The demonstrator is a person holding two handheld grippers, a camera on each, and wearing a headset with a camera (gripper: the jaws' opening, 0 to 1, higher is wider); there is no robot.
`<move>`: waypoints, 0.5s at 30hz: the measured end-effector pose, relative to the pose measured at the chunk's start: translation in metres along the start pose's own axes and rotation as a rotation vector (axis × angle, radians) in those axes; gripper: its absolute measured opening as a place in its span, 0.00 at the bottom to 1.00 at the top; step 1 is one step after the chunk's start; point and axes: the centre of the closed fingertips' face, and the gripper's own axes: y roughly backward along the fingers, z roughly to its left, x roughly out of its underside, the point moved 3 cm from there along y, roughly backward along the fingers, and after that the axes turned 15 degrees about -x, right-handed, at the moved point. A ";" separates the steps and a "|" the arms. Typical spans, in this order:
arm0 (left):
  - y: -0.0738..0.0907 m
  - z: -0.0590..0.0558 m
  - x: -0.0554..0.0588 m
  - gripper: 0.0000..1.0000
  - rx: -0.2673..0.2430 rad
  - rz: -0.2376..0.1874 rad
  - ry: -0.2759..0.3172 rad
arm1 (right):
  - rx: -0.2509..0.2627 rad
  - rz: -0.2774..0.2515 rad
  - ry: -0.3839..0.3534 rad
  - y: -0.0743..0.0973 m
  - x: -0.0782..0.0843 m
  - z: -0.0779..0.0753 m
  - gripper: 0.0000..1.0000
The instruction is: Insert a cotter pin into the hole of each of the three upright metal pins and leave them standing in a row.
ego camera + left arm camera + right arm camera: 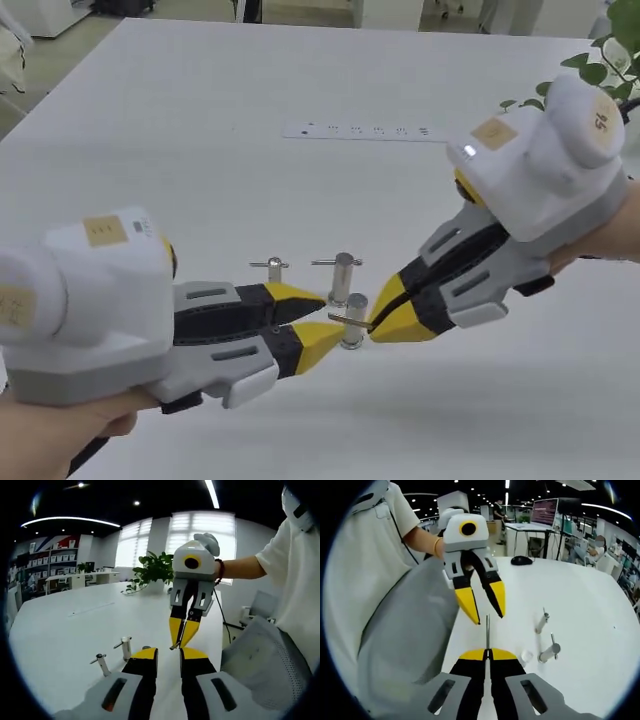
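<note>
Right gripper (374, 324) is clamped on 1 cotter pin (487, 627); left gripper (332, 312) stands open, holding nothing. 3rd pin (356, 303) stands at 3 o'clock off left's tips, 2 fitted pins (343, 275) at 12. Recommended: steady 3rd pin, level cotter with hole, push straight.

Head view looks down, close above a white table (200, 150), metal pins (343, 275) centre frame. Left gripper view, low, faces the right gripper (181, 642); right gripper view faces the left gripper (488, 618). All share the pins and cotter pin (345, 320).
</note>
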 end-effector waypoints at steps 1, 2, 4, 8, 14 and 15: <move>-0.001 0.001 0.001 0.16 -0.006 0.003 0.001 | 0.008 0.016 -0.001 0.001 0.003 -0.001 0.03; -0.002 0.002 0.002 0.17 -0.014 0.003 -0.001 | 0.013 0.030 -0.006 0.002 0.005 -0.002 0.03; -0.005 0.003 0.004 0.19 -0.031 0.009 -0.011 | 0.026 0.066 -0.007 0.004 0.011 -0.004 0.03; -0.011 0.006 0.009 0.23 -0.061 0.019 -0.015 | 0.048 0.115 -0.019 0.008 0.021 -0.007 0.03; -0.021 0.011 0.017 0.26 -0.098 0.040 -0.023 | 0.075 0.152 -0.040 0.012 0.032 -0.015 0.03; -0.023 0.012 0.019 0.26 -0.105 0.048 -0.024 | 0.079 0.157 -0.044 0.012 0.034 -0.017 0.03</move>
